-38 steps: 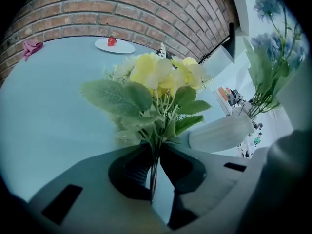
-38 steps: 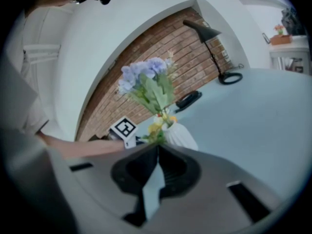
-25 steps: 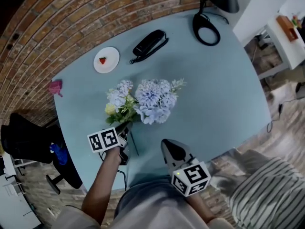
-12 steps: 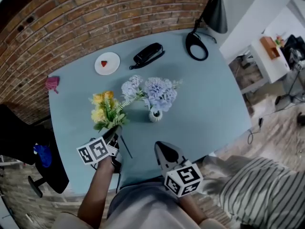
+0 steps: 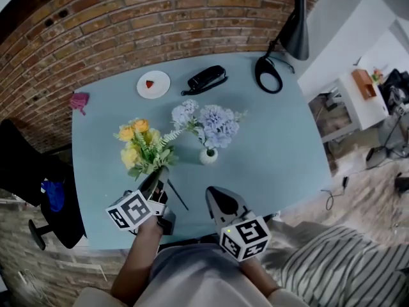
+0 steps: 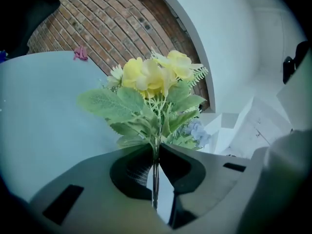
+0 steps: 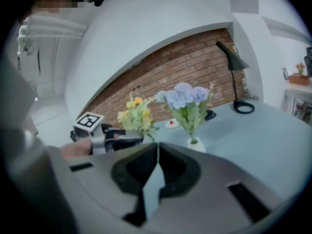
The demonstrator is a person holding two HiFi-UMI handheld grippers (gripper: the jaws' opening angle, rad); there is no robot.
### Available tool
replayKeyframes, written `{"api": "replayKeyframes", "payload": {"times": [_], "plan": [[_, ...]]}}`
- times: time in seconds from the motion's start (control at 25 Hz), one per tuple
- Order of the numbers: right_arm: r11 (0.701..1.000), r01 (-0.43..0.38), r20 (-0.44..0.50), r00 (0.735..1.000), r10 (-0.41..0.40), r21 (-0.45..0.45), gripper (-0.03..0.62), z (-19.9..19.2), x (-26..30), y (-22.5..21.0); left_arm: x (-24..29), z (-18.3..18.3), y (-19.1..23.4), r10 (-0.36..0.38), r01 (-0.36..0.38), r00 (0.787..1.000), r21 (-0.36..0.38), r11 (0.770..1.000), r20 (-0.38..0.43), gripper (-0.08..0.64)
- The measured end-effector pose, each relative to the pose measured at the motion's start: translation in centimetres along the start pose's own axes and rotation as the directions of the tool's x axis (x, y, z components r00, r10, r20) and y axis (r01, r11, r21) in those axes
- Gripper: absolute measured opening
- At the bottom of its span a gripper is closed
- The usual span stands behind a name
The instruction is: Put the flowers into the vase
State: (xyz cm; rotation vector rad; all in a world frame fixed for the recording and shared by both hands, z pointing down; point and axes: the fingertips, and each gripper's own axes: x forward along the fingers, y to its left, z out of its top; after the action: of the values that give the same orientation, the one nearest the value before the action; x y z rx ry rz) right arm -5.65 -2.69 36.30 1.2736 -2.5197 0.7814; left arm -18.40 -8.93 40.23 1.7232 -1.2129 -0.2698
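Yellow flowers (image 5: 142, 147) hang at nine o'clock of the vase (image 5: 208, 156) in the head view, held by the left gripper (image 5: 154, 180). Left gripper view: jaws pinch the stem (image 6: 155, 179) low, so carry it upright. Right gripper view: right gripper (image 7: 157, 149) closed, empty, free to steady the vase.

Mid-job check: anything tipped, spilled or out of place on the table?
Nothing stands out. The vase stands upright with the blue flowers in it, and the left gripper grips the yellow flowers by the stem.
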Motion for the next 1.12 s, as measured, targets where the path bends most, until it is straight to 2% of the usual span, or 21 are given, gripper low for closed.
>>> {"api": "replayKeyframes", "payload": {"times": [0.28, 0.4, 0.6, 0.84, 1.12], "plan": [[0.996, -0.057, -0.032, 0.998, 0.055, -0.069, 0.025, 0.4, -0.6, -1.8, -1.2, 0.5, -1.0, 0.062, -0.059, 0.985, -0.019, 0.998, 0.159, 0.055], [0.994, -0.085, -0.051, 0.995, 0.081, -0.068, 0.025, 0.4, -0.7, -2.7, -2.3, 0.9, -1.2, 0.106, -0.098, 0.965, -0.044, 0.994, 0.242, 0.055], [0.983, -0.150, -0.082, 0.986, 0.142, -0.110, 0.024, 0.2, -0.6, -3.1, -3.3, 1.1, -2.5, 0.113, -0.098, 0.926, -0.059, 0.993, 0.360, 0.055], [0.970, -0.204, -0.105, 0.976, 0.190, -0.136, 0.025, 0.7, -0.9, -3.1, -3.5, 0.7, -2.9, 0.157, -0.129, 0.891, -0.094, 0.987, 0.426, 0.055], [0.969, -0.215, -0.097, 0.974, 0.204, -0.124, 0.025, 0.9, -1.6, -4.1, -3.1, 1.8, -5.4, 0.134, -0.112, 0.862, -0.076, 0.991, 0.488, 0.055]]}}
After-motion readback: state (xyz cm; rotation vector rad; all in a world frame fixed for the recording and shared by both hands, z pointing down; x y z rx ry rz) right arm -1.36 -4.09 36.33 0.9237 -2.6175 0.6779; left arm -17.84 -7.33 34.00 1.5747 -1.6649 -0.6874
